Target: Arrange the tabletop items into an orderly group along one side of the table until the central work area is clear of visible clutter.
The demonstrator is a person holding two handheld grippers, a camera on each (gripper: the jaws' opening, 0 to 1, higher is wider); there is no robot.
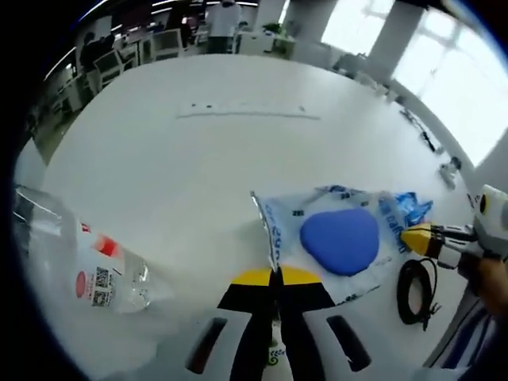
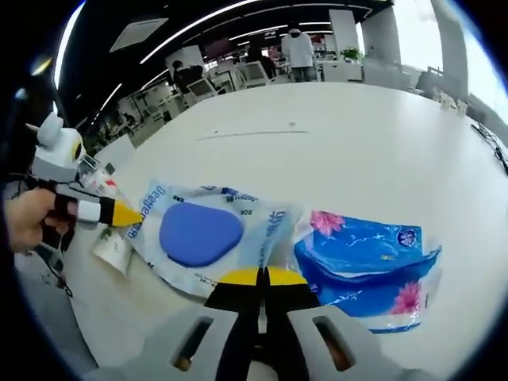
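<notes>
I'm pinching the wipes packet (image 1: 337, 238) with both grippers, left gripper (image 1: 278, 274) | right gripper (image 2: 260, 274) | dragging it benchside to tidy.

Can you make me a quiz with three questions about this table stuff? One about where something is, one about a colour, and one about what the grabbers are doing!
1. Where does the black cable lie?
A. On the table beside the wipes pack
B. Under the bottle
C. Hanging off the table

2. What colour is the oval lid on the wipes pack?
A. Red
B. Blue
C. Green

3. How is the left gripper?
A. Wide open over bare table
B. Shut on the bottle
C. Shut on the wipes pack's edge

Answers: 1 A, the cable coils on the table next to the pack. 2 B, the lid is plain blue. 3 C, its jaws meet on the pack's edge; the right gripper pinches the other side.
</notes>
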